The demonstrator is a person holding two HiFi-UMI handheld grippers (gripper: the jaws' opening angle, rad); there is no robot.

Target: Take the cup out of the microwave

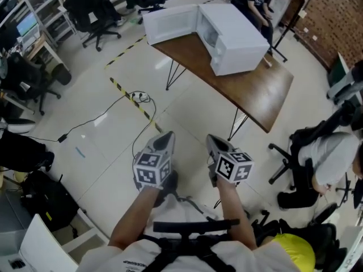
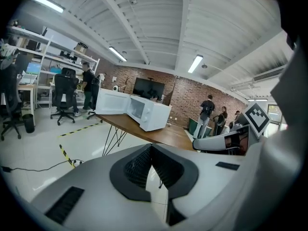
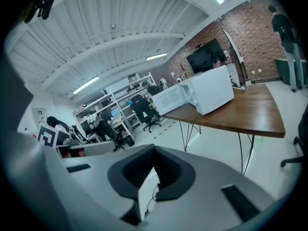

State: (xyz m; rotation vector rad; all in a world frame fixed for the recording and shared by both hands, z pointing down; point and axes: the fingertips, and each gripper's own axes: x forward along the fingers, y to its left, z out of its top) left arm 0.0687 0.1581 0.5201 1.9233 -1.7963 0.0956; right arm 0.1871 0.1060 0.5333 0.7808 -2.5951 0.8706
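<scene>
A white microwave stands on a brown wooden table at the far side of the room, its door swung open to the left. No cup shows in any view; the oven's inside faces away from the head camera. My left gripper and right gripper are held side by side over the floor, well short of the table, both pointing towards it. In the left gripper view the jaws meet at the tips with nothing between them, the microwave far ahead. The right gripper is likewise shut and empty, with the microwave in the distance.
A black cable and yellow-black floor tape lie on the pale floor left of the table. Office chairs stand at the back left. A seated person and a chair are to the right. Shelves line the left wall.
</scene>
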